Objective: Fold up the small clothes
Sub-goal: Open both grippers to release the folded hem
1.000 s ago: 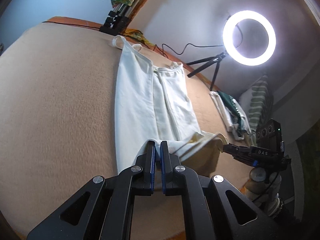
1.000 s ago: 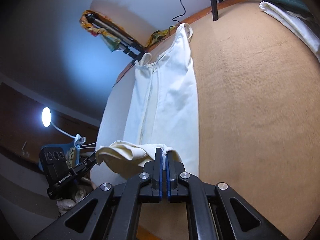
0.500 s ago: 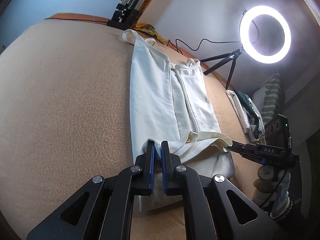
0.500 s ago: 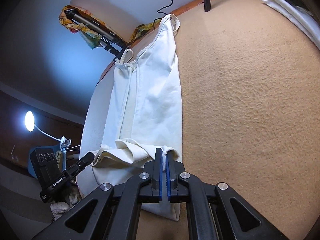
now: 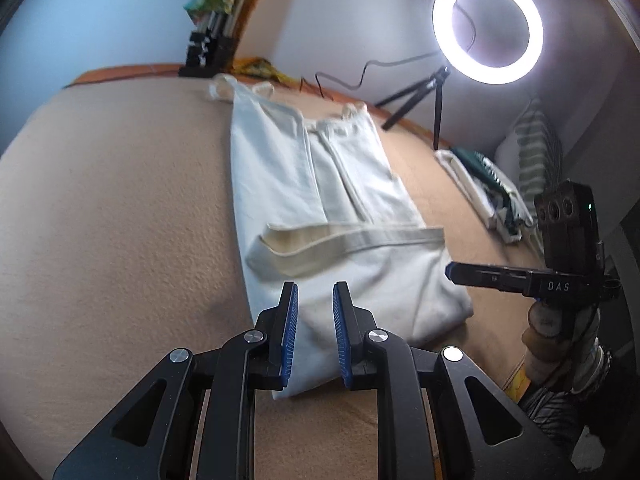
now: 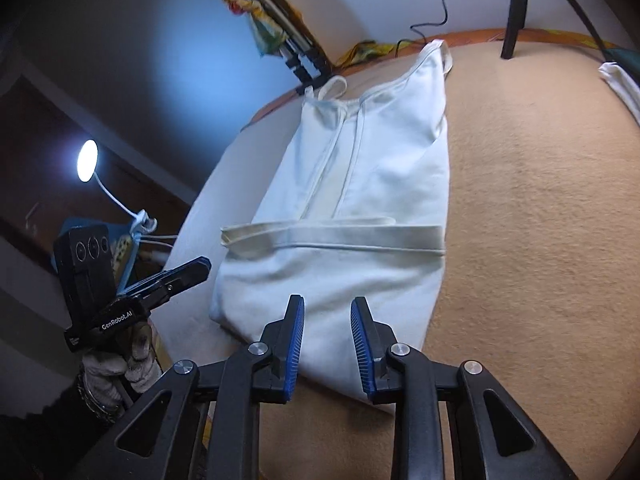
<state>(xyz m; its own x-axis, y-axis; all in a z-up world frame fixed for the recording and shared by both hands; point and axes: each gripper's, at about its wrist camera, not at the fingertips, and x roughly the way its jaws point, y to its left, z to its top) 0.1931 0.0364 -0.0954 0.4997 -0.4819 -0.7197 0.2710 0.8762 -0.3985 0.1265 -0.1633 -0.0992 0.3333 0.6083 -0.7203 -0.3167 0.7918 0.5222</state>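
Both claws hang spread and empty over the near end of the white camisole (image 5: 320,200): the left gripper (image 5: 314,332) and right gripper (image 6: 326,340) each have its folded bottom edge just ahead of their tips. The hem (image 6: 340,236) lies turned up across the body (loosely, a bit puffed at one end). Risk: a careless regrip could drag that flap open on the tan blanket (image 5: 120,220).

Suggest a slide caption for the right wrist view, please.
Open right gripper above the white top, its hem folded up.
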